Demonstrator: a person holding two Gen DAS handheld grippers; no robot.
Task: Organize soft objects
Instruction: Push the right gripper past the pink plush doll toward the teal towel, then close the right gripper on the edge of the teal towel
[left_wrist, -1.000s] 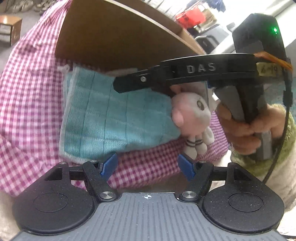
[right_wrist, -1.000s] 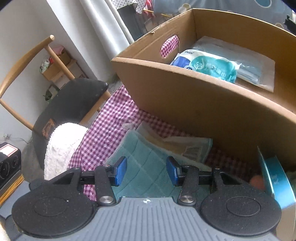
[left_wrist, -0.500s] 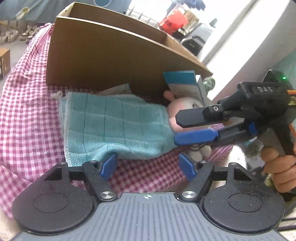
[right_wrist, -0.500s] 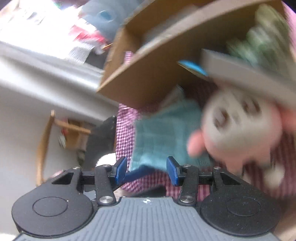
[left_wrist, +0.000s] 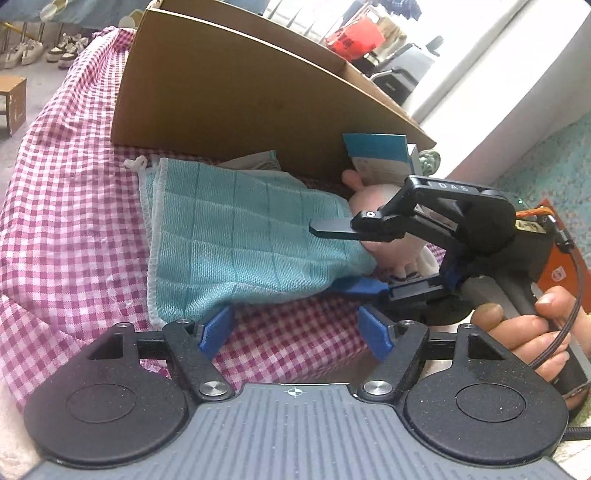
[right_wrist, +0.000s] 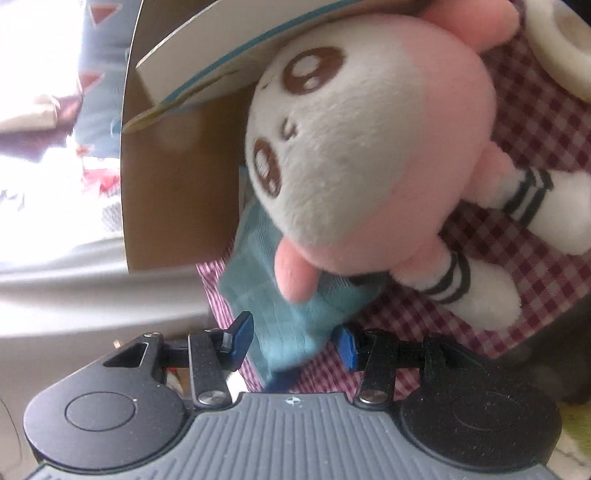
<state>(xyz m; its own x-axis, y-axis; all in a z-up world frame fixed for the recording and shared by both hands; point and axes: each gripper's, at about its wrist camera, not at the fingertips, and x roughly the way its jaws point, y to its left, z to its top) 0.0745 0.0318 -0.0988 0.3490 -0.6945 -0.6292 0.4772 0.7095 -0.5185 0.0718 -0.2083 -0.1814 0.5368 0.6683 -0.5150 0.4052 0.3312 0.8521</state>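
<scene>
A folded teal cloth (left_wrist: 236, 236) lies on the pink checked tablecloth (left_wrist: 66, 206) in front of a cardboard box (left_wrist: 236, 96). A pink and white plush doll (right_wrist: 362, 147) lies at the cloth's right end, partly on it; the left wrist view shows it (left_wrist: 369, 201) behind the right gripper. My right gripper (right_wrist: 293, 338) is open, turned on its side, with the cloth's near corner (right_wrist: 291, 332) between its fingers; the left wrist view shows this gripper (left_wrist: 343, 258) straddling the cloth's right edge. My left gripper (left_wrist: 295, 332) is open and empty, just short of the cloth's front edge.
A blue and white card box (left_wrist: 380, 158) leans against the cardboard box above the doll. A white ring-shaped object (right_wrist: 557, 48) lies beyond the doll. The table edge drops off at the left, with shoes (left_wrist: 44, 51) on the floor.
My right gripper has dropped from above the doll, rolled onto its side and come in low around the cloth's right corner. My left gripper has pulled back slightly and stays open.
</scene>
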